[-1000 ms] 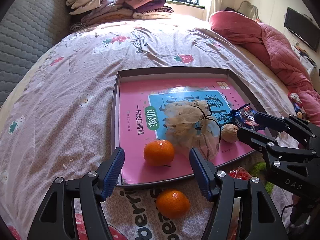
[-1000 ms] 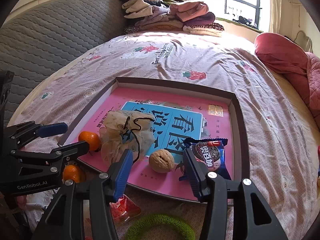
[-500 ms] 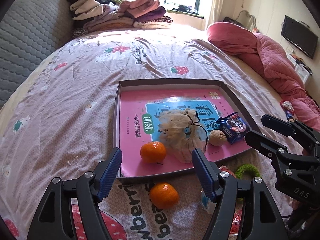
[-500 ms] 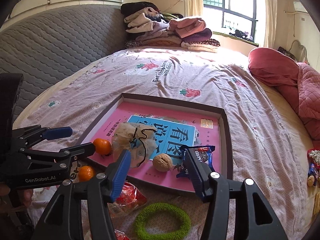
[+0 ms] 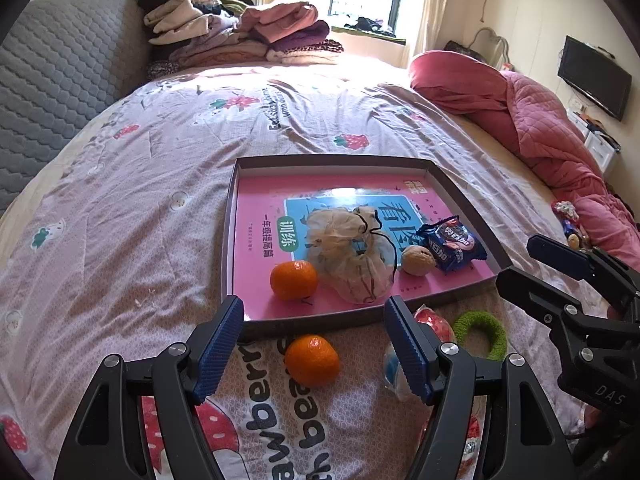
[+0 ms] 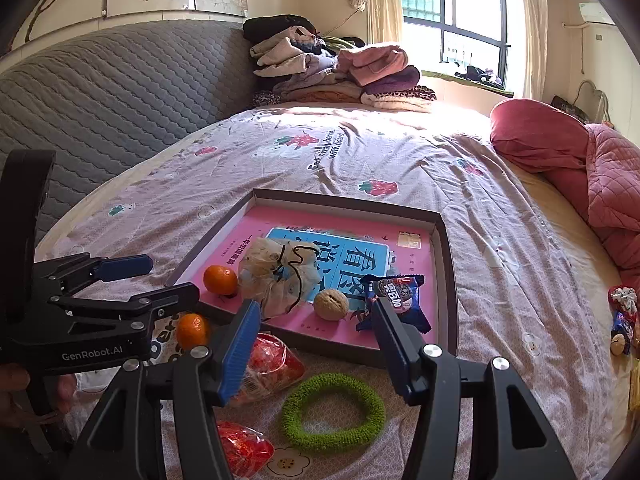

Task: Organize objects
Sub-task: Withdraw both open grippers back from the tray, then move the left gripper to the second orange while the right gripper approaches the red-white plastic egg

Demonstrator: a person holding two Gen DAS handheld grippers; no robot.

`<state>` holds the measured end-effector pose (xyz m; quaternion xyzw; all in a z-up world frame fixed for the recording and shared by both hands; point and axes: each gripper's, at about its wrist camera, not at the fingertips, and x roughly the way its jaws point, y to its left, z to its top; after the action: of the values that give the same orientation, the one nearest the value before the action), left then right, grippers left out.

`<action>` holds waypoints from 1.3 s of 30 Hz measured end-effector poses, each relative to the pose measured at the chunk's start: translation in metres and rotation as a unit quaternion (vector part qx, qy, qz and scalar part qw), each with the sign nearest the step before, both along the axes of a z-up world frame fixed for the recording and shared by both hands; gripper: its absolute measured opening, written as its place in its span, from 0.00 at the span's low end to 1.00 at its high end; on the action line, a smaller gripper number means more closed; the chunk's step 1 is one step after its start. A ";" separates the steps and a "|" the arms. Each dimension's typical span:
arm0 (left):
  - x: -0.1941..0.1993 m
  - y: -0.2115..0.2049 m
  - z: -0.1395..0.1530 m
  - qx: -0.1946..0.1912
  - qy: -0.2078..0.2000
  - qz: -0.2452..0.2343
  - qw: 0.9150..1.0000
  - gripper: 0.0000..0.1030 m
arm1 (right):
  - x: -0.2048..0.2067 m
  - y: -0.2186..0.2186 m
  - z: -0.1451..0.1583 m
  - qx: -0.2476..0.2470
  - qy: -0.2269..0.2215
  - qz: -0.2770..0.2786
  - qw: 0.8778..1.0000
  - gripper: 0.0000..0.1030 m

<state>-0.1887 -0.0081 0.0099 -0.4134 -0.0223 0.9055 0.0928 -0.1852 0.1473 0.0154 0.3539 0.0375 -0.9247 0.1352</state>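
Observation:
A shallow tray [image 5: 236,184] [image 6: 444,240] with a pink book cover inside lies on the bed. In it are an orange [image 5: 293,280] [image 6: 220,279], a mesh drawstring pouch [image 5: 352,256] [image 6: 280,276], a walnut [image 5: 418,260] [image 6: 331,305] and a blue cookie packet [image 5: 454,244] [image 6: 396,294]. A second orange [image 5: 312,360] [image 6: 193,330] lies on the bedsheet in front of the tray. My left gripper [image 5: 316,344] is open and empty, just above that orange. My right gripper [image 6: 314,344] is open and empty, in front of the tray.
A green hair ring [image 6: 332,412] [image 5: 482,332], red snack packets [image 6: 268,364] and a small clear packet [image 5: 394,372] lie on the sheet near the tray's front. Folded clothes [image 6: 332,72] are piled at the bed's far end; a pink quilt [image 5: 520,108] lies right.
Both grippers have pulled back and up from the tray, staying open and empty. More of the bed in front of the tray now shows. The objects have not moved.

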 end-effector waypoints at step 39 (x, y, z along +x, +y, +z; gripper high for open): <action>0.021 -0.009 -0.041 -0.015 -0.047 0.012 0.999 0.72 | 0.080 -0.031 -0.047 -0.037 -0.061 0.003 0.997 0.56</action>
<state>-0.1676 -0.0170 -0.0315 -0.4565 -0.0182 0.8864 0.0743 -0.1055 0.1163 -0.0316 0.4046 -0.0044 -0.9015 0.1533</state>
